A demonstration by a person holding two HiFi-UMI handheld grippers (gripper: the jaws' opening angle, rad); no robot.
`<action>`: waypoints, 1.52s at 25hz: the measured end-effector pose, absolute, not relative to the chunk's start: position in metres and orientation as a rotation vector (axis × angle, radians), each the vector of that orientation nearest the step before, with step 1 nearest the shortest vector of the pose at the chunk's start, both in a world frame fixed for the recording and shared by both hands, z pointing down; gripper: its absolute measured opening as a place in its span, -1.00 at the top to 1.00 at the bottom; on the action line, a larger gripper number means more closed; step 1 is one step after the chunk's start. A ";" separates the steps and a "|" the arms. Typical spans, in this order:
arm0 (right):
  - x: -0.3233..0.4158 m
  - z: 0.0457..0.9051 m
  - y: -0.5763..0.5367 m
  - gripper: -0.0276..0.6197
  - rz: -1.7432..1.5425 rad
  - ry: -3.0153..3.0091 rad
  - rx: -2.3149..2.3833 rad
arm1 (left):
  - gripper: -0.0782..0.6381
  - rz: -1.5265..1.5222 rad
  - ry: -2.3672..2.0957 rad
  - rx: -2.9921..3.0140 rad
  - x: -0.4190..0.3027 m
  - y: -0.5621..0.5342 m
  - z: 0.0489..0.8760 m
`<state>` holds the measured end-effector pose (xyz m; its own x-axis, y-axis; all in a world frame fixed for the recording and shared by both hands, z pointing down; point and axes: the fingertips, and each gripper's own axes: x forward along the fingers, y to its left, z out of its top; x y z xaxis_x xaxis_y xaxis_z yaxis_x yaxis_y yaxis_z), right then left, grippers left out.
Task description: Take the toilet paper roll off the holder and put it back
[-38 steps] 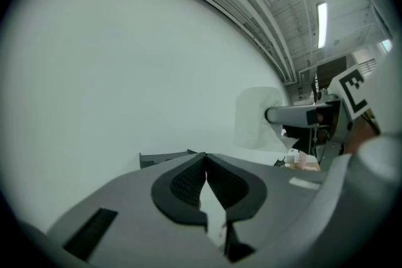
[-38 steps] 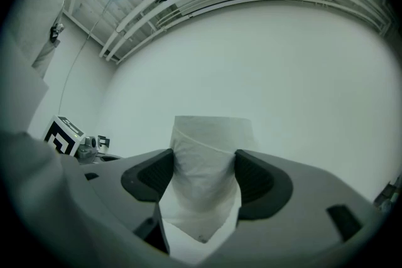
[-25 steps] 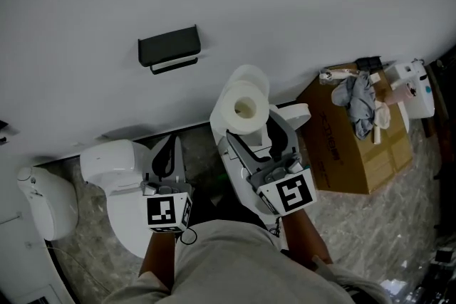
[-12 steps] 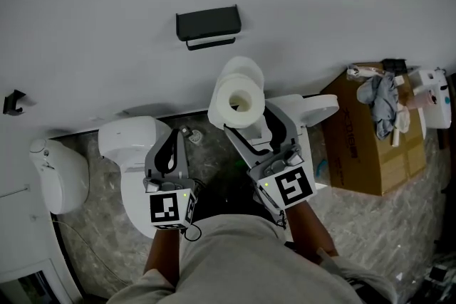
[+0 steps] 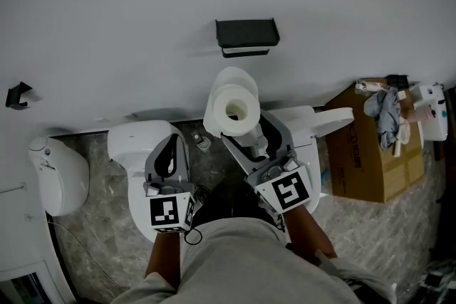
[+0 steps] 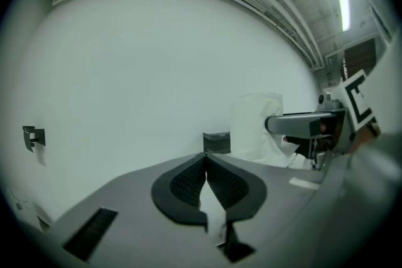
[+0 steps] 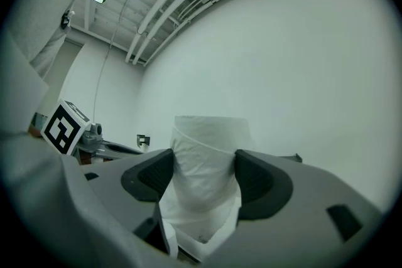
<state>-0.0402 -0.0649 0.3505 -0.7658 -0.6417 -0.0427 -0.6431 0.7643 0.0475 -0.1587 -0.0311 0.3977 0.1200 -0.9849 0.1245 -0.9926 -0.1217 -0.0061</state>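
My right gripper is shut on a white toilet paper roll, held up in front of the white wall with its core hole facing the head camera. In the right gripper view the toilet paper roll stands squeezed between the two dark pads. The black wall holder hangs above the roll, apart from it, and shows small in the left gripper view as the holder. My left gripper sits lower left with its jaws closed tip to tip on nothing; the left gripper points at the wall.
A white toilet stands below the left gripper, another white fixture at far left. A cardboard box with cloths and bottles stands at right. A small black hook is on the wall at left. The floor is grey marble.
The view has shifted so the holder now lies right above the roll. The right gripper keeps its hold on the roll and has come nearer the holder. The left gripper has hardly moved.
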 end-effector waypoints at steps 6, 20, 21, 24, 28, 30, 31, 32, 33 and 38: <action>-0.080 0.346 -0.073 -0.02 0.166 2.892 -1.158 | 0.75 0.109 -1.978 2.357 -0.209 -0.039 0.397; -0.099 0.318 -0.109 -0.02 0.236 2.823 -1.360 | 0.75 -0.014 -1.827 2.502 -0.232 -0.088 0.379; -0.098 0.317 -0.115 -0.02 0.239 2.817 -1.363 | 0.75 -0.021 -1.815 2.509 -0.229 -0.093 0.379; -0.095 0.314 -0.129 -0.02 0.250 2.794 -1.363 | 0.75 -0.011 -1.791 2.545 -0.221 -0.108 0.381; -0.090 0.297 -0.160 -0.02 0.295 2.762 -1.345 | 0.75 -0.016 -1.803 2.560 -0.217 -0.144 0.369; -0.084 0.283 -0.181 -0.02 0.324 2.743 -1.334 | 0.75 -0.025 -1.814 2.572 -0.211 -0.169 0.359; -0.079 0.275 -0.190 -0.02 0.340 2.731 -1.328 | 0.75 -0.033 -1.817 2.582 -0.207 -0.180 0.353; -0.075 0.267 -0.199 -0.02 0.357 2.718 -1.324 | 0.75 -0.042 -1.820 2.592 -0.203 -0.191 0.348; -0.071 0.260 -0.207 -0.02 0.374 2.706 -1.320 | 0.75 -0.050 -1.821 2.600 -0.199 -0.200 0.343; -0.057 0.239 -0.241 -0.02 0.418 2.682 -1.309 | 0.75 -0.074 -1.821 2.623 -0.183 -0.238 0.330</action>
<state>-0.0574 -0.2411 0.2390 -0.6161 -0.7520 -0.2342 -0.7876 0.5859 0.1906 -0.1833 -0.2377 0.3296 0.3490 -0.9347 -0.0677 -0.9371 -0.3487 -0.0167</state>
